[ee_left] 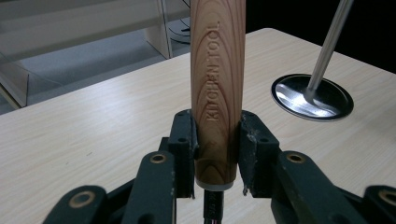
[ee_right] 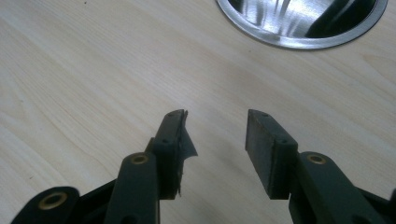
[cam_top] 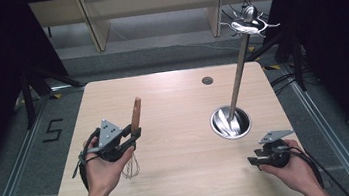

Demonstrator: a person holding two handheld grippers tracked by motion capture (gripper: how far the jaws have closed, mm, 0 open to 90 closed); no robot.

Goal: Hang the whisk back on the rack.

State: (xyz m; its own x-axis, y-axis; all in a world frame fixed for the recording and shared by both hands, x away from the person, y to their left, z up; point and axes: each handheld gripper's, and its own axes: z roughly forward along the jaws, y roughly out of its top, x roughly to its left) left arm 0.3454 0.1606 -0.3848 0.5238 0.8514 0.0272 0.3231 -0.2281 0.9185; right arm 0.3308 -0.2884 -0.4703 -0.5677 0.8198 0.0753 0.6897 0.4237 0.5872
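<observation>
A whisk with a wooden handle (cam_top: 136, 113) stands upright over the left half of the table, its wire head (cam_top: 131, 168) pointing down. My left gripper (cam_top: 134, 135) is shut on the handle (ee_left: 217, 88), which reads "KITCHEN TOOL", low down near its metal collar. A steel stand has a round dished base (cam_top: 230, 122) right of centre, a thin pole (cam_top: 238, 72) and curled hooks (cam_top: 248, 22) at the top. My right gripper (cam_top: 255, 161) is at the table's front right, open and empty, its jaws (ee_right: 215, 135) pointing toward the base rim (ee_right: 299, 43).
The light wooden table (cam_top: 178, 102) has a small dark round hole (cam_top: 207, 80) near its far edge. Wooden shelving legs (cam_top: 96, 29) stand beyond the table on a grey floor. Cables trail on the floor at the right.
</observation>
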